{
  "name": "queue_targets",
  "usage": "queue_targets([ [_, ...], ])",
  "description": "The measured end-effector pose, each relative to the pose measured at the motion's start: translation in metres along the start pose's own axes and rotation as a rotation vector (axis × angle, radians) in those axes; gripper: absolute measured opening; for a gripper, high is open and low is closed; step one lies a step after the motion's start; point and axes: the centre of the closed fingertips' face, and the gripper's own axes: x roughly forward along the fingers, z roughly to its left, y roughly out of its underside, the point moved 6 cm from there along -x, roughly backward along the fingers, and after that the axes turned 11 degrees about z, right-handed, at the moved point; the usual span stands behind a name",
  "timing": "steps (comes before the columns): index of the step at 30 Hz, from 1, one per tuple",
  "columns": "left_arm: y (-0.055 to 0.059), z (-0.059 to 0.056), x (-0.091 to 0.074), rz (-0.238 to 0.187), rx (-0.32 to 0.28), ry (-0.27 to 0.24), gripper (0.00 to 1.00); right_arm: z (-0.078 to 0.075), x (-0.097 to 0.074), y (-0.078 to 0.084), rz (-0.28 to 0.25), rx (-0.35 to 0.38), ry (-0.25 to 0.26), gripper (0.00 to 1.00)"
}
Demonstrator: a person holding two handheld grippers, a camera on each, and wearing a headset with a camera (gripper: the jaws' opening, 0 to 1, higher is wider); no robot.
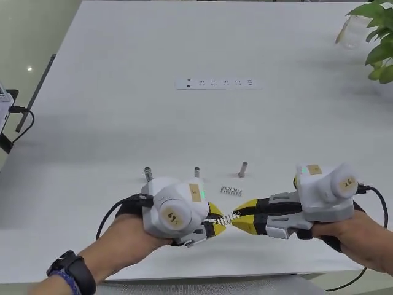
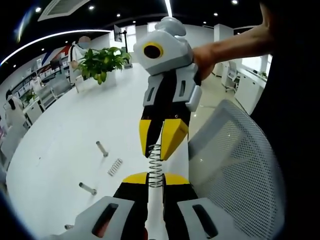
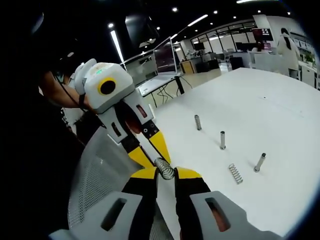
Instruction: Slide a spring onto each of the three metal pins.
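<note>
A small spring (image 1: 225, 218) hangs in the air between my two grippers, just above the white table's (image 1: 184, 123) front edge. My left gripper (image 1: 216, 222) is shut on one end and my right gripper (image 1: 241, 220) on the other. In the left gripper view the spring (image 2: 156, 167) rises from my left gripper (image 2: 156, 179) into the right gripper (image 2: 159, 150). Three metal pins stand on the table: the left pin (image 1: 148, 173) wears a spring, while the middle pin (image 1: 197, 172) and right pin (image 1: 243, 169) are bare. A loose spring (image 1: 231, 191) lies by the right pin.
A white power strip (image 1: 218, 83) lies further back at the table's centre. A potted plant (image 1: 377, 37) stands at the far right corner. A grey mesh chair (image 2: 235, 165) sits below the front edge. A dark cable (image 1: 24, 117) runs off the left side.
</note>
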Motion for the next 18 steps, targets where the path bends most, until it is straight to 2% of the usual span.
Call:
queue_targets([
  [8,-0.003,0.006,0.0,-0.023,-0.016,-0.008,0.02,0.004,-0.002,-0.017,0.038,-0.057,0.0,0.09],
  [18,-0.009,0.01,0.003,-0.054,-0.033,-0.015,0.02,0.002,-0.004,-0.029,0.14,-0.156,0.027,0.09],
])
